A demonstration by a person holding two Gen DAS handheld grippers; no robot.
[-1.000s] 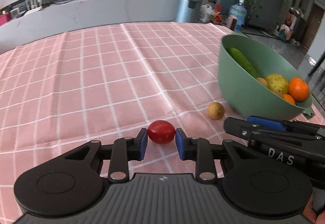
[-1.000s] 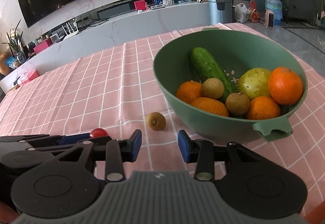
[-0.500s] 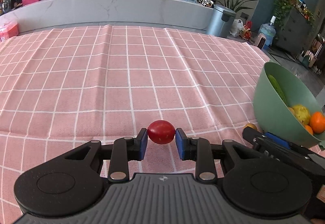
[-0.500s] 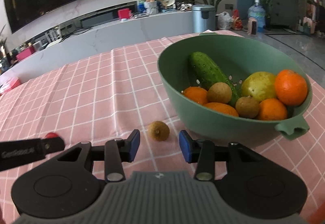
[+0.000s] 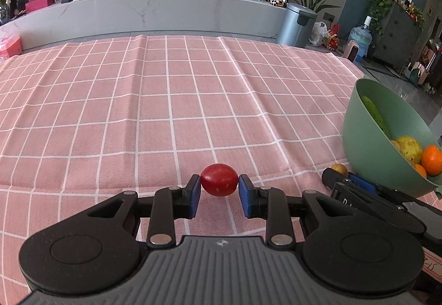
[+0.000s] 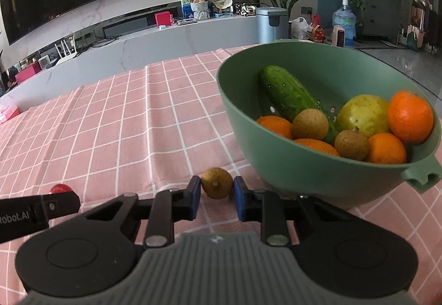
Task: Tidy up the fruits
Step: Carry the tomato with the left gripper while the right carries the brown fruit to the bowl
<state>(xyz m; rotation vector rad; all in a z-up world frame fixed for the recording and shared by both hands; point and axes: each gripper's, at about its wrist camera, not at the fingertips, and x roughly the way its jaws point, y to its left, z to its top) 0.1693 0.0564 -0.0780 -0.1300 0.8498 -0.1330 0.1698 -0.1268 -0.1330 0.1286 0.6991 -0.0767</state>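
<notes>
My left gripper [image 5: 219, 184] is shut on a small red tomato [image 5: 219, 179] and holds it just above the pink checked cloth. In the right wrist view, my right gripper [image 6: 216, 189] is shut on a small brown round fruit [image 6: 216, 183] that rests on the cloth, with a blue pad on each side of it. That fruit lies just left of the green bowl [image 6: 232, 111]. The bowl holds a cucumber [image 6: 287, 92], several oranges, a yellow-green fruit and two more brown fruits. The left wrist view shows the bowl [image 5: 362, 139] at the right edge.
The pink checked cloth [image 5: 165, 100] covers the table out to its far edge. Beyond it stand a long grey counter [image 5: 138, 12], a metal bin [image 5: 299, 24] and a water bottle. The left gripper's finger [image 6: 55, 202] reaches in at the right wrist view's left edge.
My right gripper has come down and forward around the brown fruit, and its pads have shut on it. The left gripper has swung left with the tomato still held, so the bowl now sits at the view's right edge.
</notes>
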